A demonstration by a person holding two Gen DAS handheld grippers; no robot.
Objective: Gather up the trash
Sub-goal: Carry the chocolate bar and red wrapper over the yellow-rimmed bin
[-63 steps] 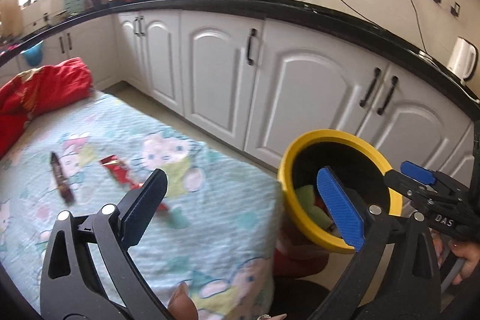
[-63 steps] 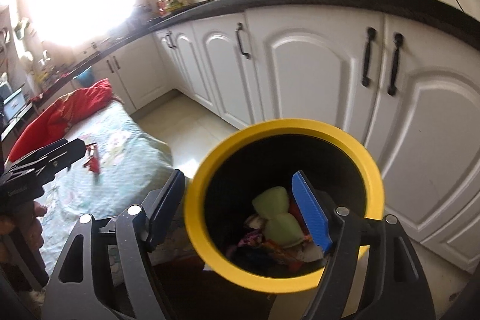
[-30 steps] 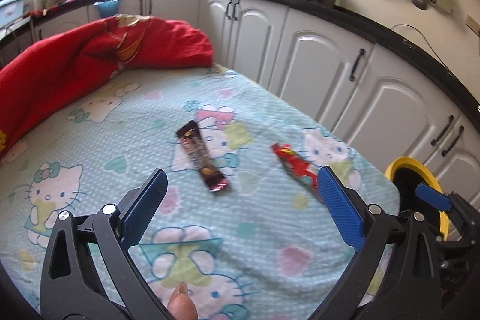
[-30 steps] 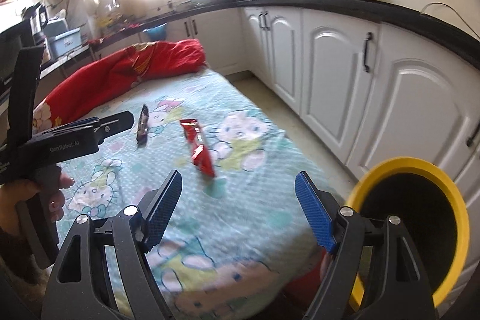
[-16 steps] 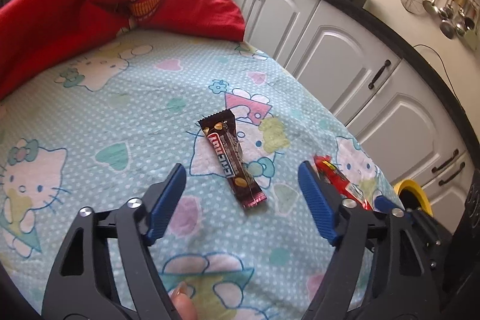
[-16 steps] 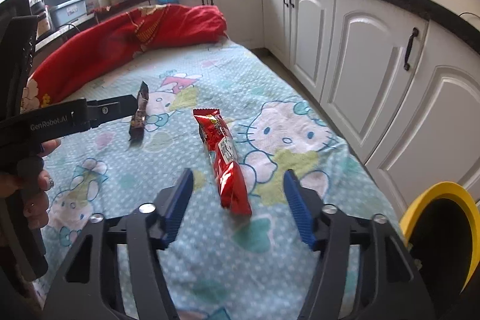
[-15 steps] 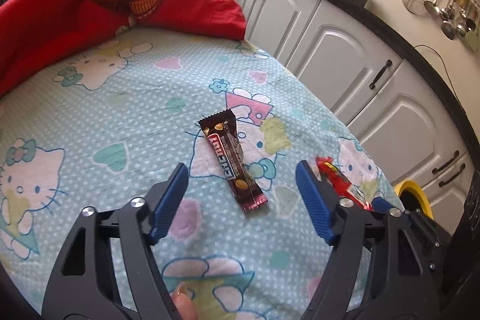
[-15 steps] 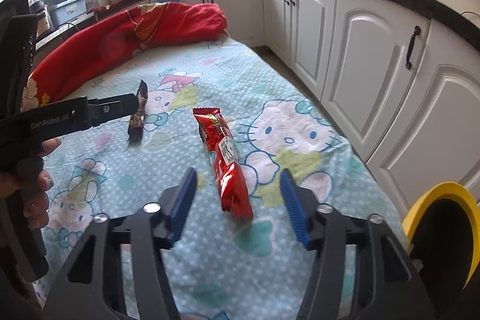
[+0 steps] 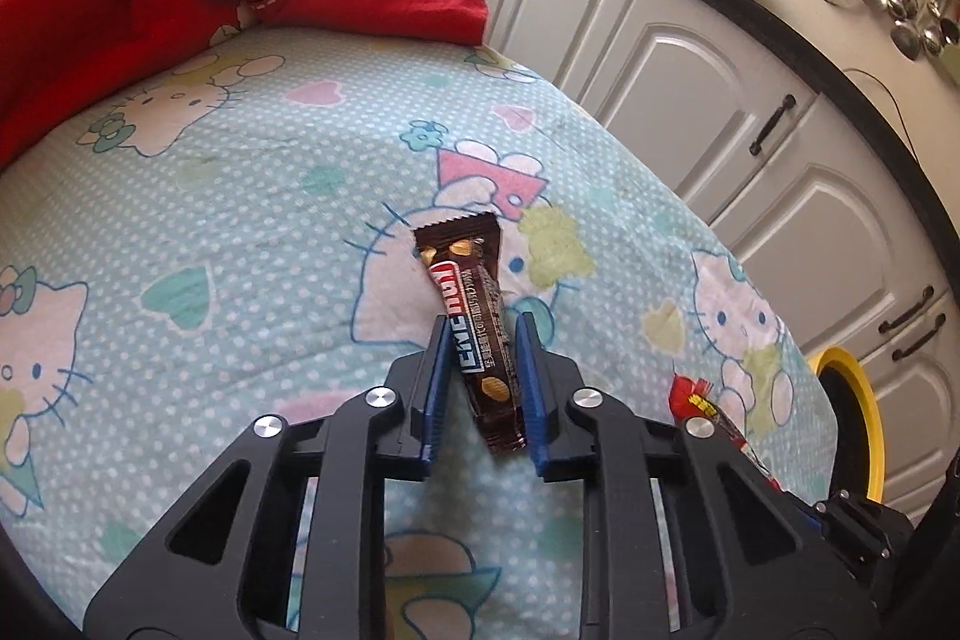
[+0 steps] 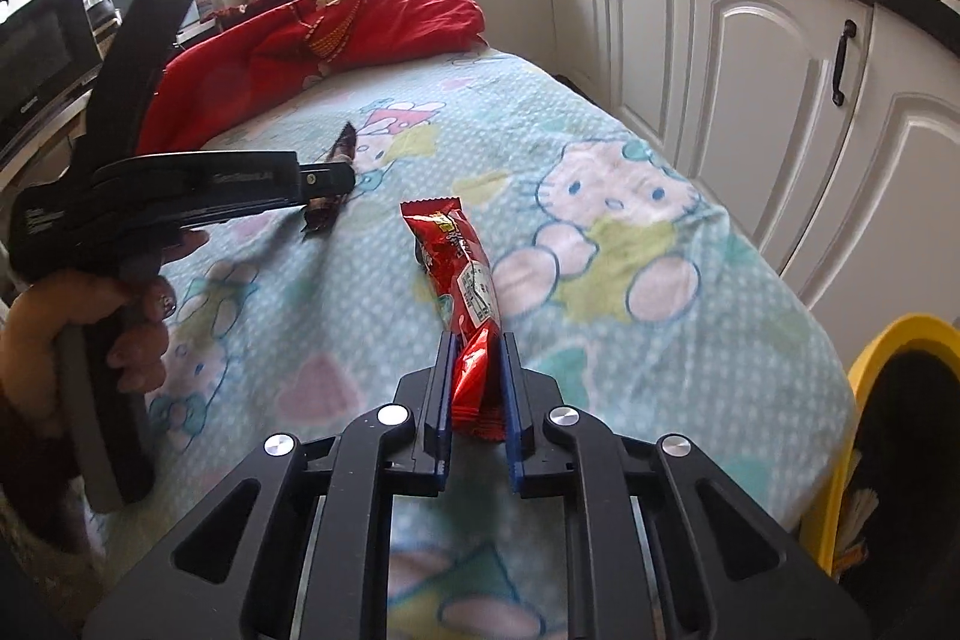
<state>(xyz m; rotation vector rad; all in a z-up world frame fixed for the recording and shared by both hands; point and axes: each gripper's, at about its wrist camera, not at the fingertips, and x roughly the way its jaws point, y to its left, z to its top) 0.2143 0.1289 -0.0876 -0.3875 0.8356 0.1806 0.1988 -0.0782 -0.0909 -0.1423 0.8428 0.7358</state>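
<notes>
A bed with a pale-blue cartoon-cat sheet (image 9: 252, 172) stands along white kitchen cabinets. The left gripper (image 9: 478, 340) has just closed its fingers on a brown crinkled snack-bar wrapper (image 9: 474, 328); the right gripper (image 10: 475, 358) has just closed on a red foil wrapper (image 10: 462, 274). Both wrappers lie on the sheet. The pickup looks made; next comes lifting both and carrying them to the yellow-rimmed black bin (image 10: 888, 340) off the bed's right end.

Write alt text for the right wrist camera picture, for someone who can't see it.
The right tongs, which have just been closing, pinch the near end of a red snack wrapper lying on a cartoon-cat bedsheet. To the left, a hand holds the left tongs over a dark wrapper; a yellow-rimmed bin stands at right.
</notes>
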